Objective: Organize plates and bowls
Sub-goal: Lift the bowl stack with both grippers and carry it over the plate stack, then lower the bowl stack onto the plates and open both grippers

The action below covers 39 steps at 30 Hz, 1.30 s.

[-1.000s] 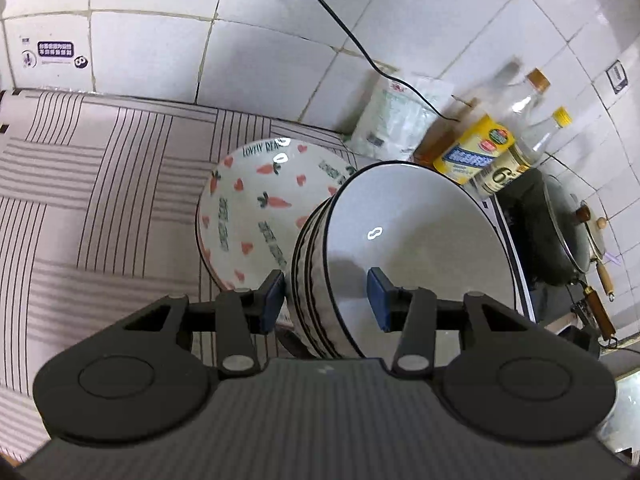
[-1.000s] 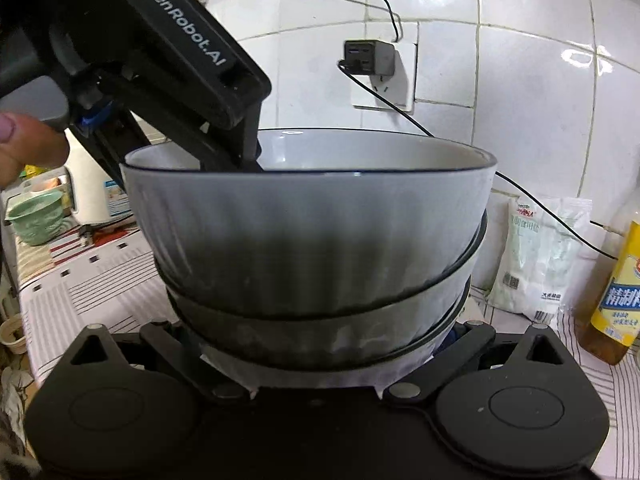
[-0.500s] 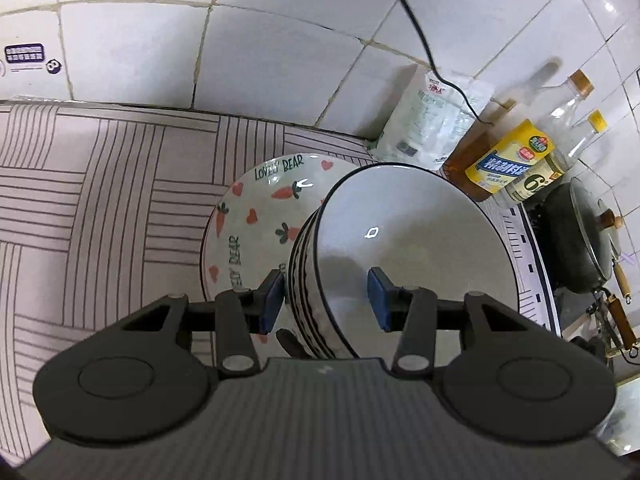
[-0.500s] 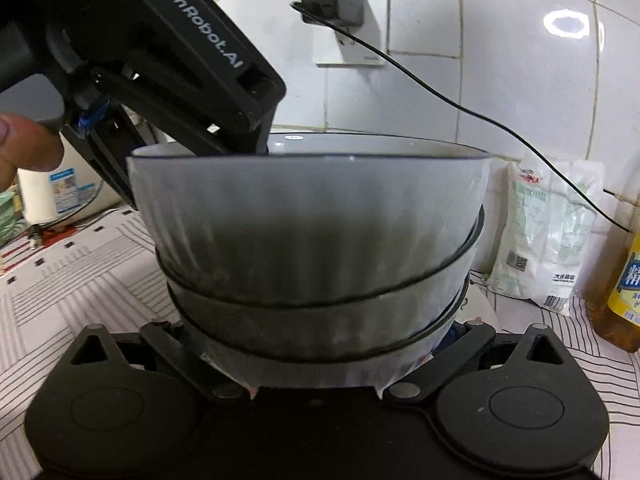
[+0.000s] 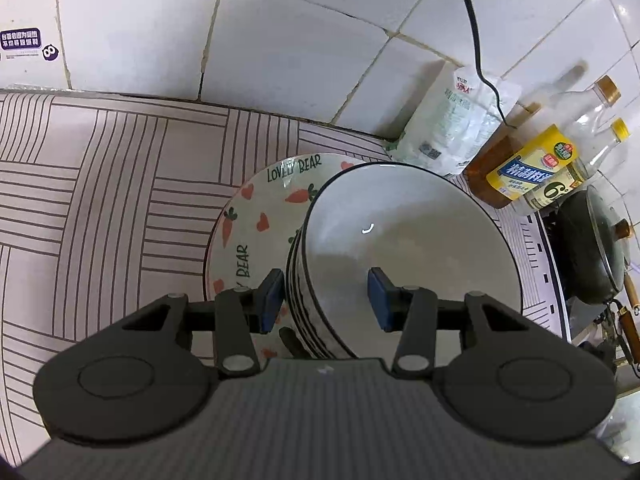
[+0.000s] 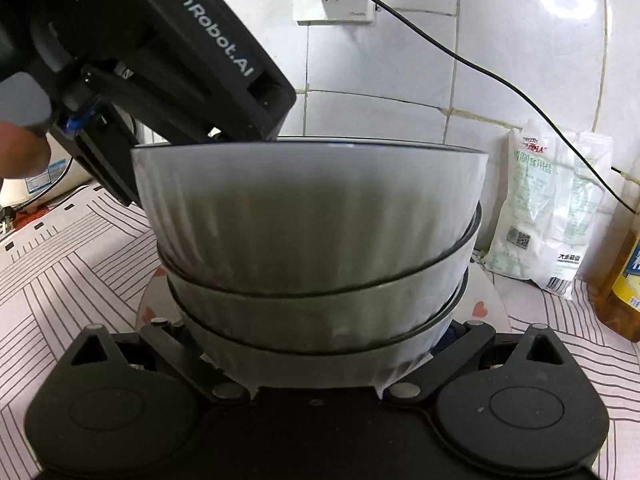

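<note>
A stack of three white ribbed bowls with dark rims (image 5: 412, 248) (image 6: 312, 232) is above a white plate (image 5: 256, 216) printed with carrots, hearts and "LOVELY BEAR". My left gripper (image 5: 326, 298) straddles the near rim of the stack, one blue pad outside, one inside the top bowl; the pads look slightly apart from the wall. My right gripper (image 6: 316, 360) is closed around the base of the bottom bowl; its fingertips are hidden behind it. The left gripper's body (image 6: 192, 52) shows above the stack in the right wrist view.
A white bag (image 5: 452, 128) (image 6: 552, 208) leans on the tiled wall. Oil and vinegar bottles (image 5: 528, 164) and a black wok (image 5: 592, 244) stand right. A black cable (image 6: 480, 68) hangs from a wall socket. The counter has a striped cloth (image 5: 100, 184).
Both grippers and the bowl stack have moved toward the wall and over the carrot plate. The grips look unchanged.
</note>
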Available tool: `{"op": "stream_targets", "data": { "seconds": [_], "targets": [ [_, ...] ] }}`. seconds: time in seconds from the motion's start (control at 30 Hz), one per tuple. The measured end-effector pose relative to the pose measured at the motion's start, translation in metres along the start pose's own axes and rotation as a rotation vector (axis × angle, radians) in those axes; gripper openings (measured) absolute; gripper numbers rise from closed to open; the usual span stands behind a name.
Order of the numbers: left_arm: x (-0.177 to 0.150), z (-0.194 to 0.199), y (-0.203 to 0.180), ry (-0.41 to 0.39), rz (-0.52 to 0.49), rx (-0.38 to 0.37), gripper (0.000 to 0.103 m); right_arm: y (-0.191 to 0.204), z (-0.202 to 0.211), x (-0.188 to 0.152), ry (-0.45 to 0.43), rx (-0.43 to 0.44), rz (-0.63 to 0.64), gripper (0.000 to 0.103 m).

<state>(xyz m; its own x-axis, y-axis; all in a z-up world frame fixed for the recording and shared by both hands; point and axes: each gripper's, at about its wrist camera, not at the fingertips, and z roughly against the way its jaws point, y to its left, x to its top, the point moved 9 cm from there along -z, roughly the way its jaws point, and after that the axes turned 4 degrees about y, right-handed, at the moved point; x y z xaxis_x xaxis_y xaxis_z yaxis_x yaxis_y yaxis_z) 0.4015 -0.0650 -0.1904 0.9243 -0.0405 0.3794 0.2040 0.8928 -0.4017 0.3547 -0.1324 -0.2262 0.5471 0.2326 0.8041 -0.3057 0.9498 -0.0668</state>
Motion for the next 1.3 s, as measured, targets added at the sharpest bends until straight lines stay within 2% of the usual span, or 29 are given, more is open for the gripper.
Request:
{"op": "stream_targets", "data": {
  "seconds": [0.17, 0.37, 0.53, 0.63, 0.77, 0.87, 1.2, 1.3],
  "targets": [
    [0.000, -0.002, -0.004, -0.009, -0.004, 0.025, 0.044, -0.004, -0.006, 0.001, 0.011, 0.013, -0.023, 0.102],
    [-0.001, -0.005, -0.004, -0.013, 0.041, 0.020, 0.044, -0.013, -0.017, -0.002, 0.053, 0.015, -0.060, 0.102],
    [-0.003, 0.003, -0.005, -0.042, 0.025, 0.089, 0.044, -0.011, -0.009, -0.005, 0.107, -0.008, -0.075, 0.102],
    [-0.006, 0.016, -0.007, -0.077, -0.005, 0.130, 0.049, -0.012, 0.007, -0.009, 0.121, -0.028, -0.096, 0.103],
    [-0.012, 0.043, -0.013, -0.147, -0.055, 0.196, 0.056, -0.011, 0.033, -0.007, 0.078, -0.055, -0.096, 0.102],
    [-0.016, 0.067, -0.023, -0.190, -0.069, 0.209, 0.061, -0.012, 0.050, -0.008, 0.053, -0.073, -0.091, 0.102],
    [-0.053, 0.136, -0.051, -0.255, -0.121, 0.288, 0.081, -0.020, 0.128, -0.003, 0.047, -0.108, -0.125, 0.102],
    [-0.068, 0.155, -0.055, -0.251, -0.124, 0.299, 0.085, -0.020, 0.148, 0.001, 0.048, -0.103, -0.147, 0.102]
  ]
}}
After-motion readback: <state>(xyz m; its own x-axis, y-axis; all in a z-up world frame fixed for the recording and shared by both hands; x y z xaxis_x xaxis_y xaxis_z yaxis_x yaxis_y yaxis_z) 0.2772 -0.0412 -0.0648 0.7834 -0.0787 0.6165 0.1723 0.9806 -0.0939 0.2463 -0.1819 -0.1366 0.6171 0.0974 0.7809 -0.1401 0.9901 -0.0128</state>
